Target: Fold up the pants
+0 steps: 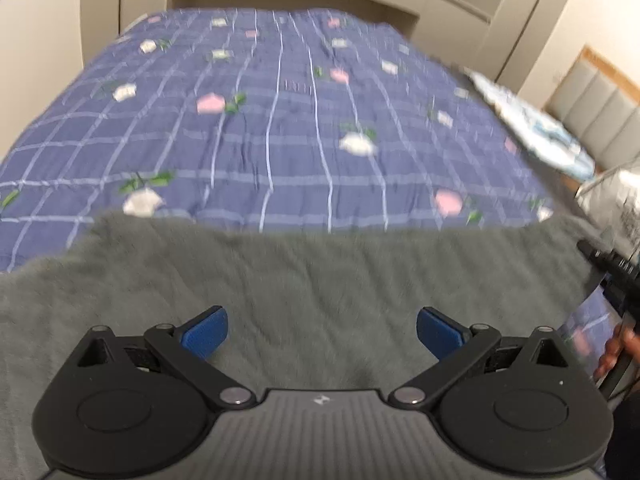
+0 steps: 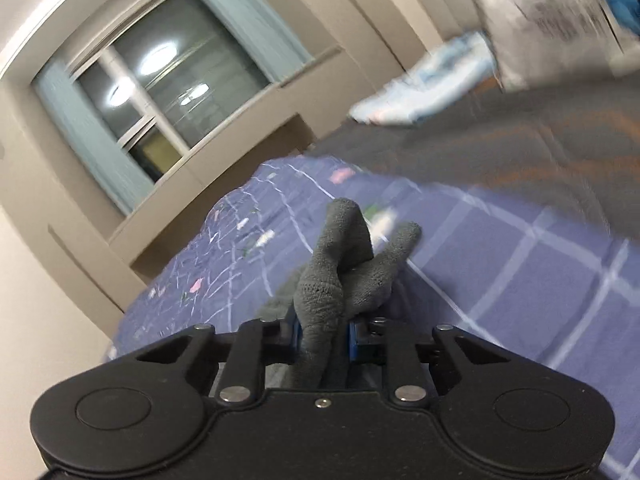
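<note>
The grey fleece pants lie near on the bed; right hand-held gripper pinches a bunched corner; left hand-held gripper gapes wide, holding nothing; soft, limp, light, best gripped at edges.

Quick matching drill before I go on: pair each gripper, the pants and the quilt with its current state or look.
Things:
1. left gripper
2. right gripper
3. grey pants
4. quilt

States:
A. blue checked with flowers, covering the bed
B. shut on a bunch of fabric
C. open, nothing between its fingers
D. spread flat in the left wrist view, one end pinched

Pairs: 1-C, 2-B, 3-D, 4-A
</note>
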`<state>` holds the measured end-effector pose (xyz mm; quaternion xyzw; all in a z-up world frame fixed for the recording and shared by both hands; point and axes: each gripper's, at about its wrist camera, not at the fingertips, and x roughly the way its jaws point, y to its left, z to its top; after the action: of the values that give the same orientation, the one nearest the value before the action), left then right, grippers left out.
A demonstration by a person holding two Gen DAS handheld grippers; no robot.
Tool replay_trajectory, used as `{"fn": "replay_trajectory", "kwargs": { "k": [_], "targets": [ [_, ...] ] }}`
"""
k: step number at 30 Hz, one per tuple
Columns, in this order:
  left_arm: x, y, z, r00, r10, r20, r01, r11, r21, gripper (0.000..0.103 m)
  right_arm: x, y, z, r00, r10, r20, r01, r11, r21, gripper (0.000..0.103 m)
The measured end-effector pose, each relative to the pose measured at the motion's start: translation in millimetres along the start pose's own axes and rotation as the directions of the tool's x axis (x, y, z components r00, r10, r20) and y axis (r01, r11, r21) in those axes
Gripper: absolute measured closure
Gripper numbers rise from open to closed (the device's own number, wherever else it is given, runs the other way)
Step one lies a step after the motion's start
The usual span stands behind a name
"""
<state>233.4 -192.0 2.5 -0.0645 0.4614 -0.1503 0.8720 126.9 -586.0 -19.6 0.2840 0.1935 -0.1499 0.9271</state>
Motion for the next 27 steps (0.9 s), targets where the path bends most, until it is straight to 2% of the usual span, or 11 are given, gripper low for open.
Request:
{"fn": "replay_trajectory", "kwargs": {
  "k": [3, 6, 9, 12, 15, 19, 24, 26, 27],
  "targets": [
    [-20.8, 5.0, 10.2, 0.997, -0.062, 0.033, 0.064, 0.997, -0.051, 0.001, -19.8, 45.5, 7.9, 0.999, 0.029, 0.045, -0.021, 0.984, -0.175, 0.082],
    [-37.2, 14.2, 17.6, 0.982, -0.176, 0.067, 0.183, 0.977, -0.11, 0.0, -35.2, 90.1, 7.5, 0.995, 0.078, 0.07, -0.051, 0.945, -0.323, 0.082],
    [-53.5, 27.8, 19.6, 0.948, -0.299, 0.107, 0.313, 0.936, -0.161, 0.0, -52.8, 138.7, -1.7, 0.989, 0.129, 0.074, -0.079, 0.878, -0.472, 0.082],
    [-64.6, 39.8, 16.0, 0.925, -0.353, 0.138, 0.375, 0.907, -0.191, 0.0, -66.8, 181.4, -21.4, 0.984, 0.168, 0.051, -0.109, 0.812, -0.574, 0.082],
    [-69.6, 55.0, 12.1, 0.912, -0.378, 0.156, 0.406, 0.886, -0.225, 0.0, -78.3, 216.5, -50.8, 0.98, 0.197, 0.014, -0.141, 0.746, -0.651, 0.082],
    [-74.6, 80.3, 5.1, 0.919, -0.359, 0.165, 0.392, 0.879, -0.27, 0.0, -87.5, 251.3, -107.1, 0.977, 0.205, -0.06, -0.181, 0.645, -0.743, 0.083],
    [-68.4, 112.7, -12.2, 0.943, -0.302, 0.138, 0.331, 0.881, -0.339, 0.0, -87.9, 271.3, -181.3, 0.972, 0.168, -0.165, -0.229, 0.515, -0.826, 0.083],
    [-64.0, 120.6, -19.3, 0.949, -0.29, 0.123, 0.315, 0.879, -0.358, 0.0, -87.0, 274.8, -205.1, 0.968, 0.147, -0.204, -0.25, 0.483, -0.839, 0.083],
    [-61.0, 123.9, -22.1, 0.952, -0.285, 0.114, 0.307, 0.879, -0.366, 0.001, -84.8, 277.0, -214.4, 0.967, 0.133, -0.219, -0.256, 0.481, -0.838, 0.083]
  ]
}}
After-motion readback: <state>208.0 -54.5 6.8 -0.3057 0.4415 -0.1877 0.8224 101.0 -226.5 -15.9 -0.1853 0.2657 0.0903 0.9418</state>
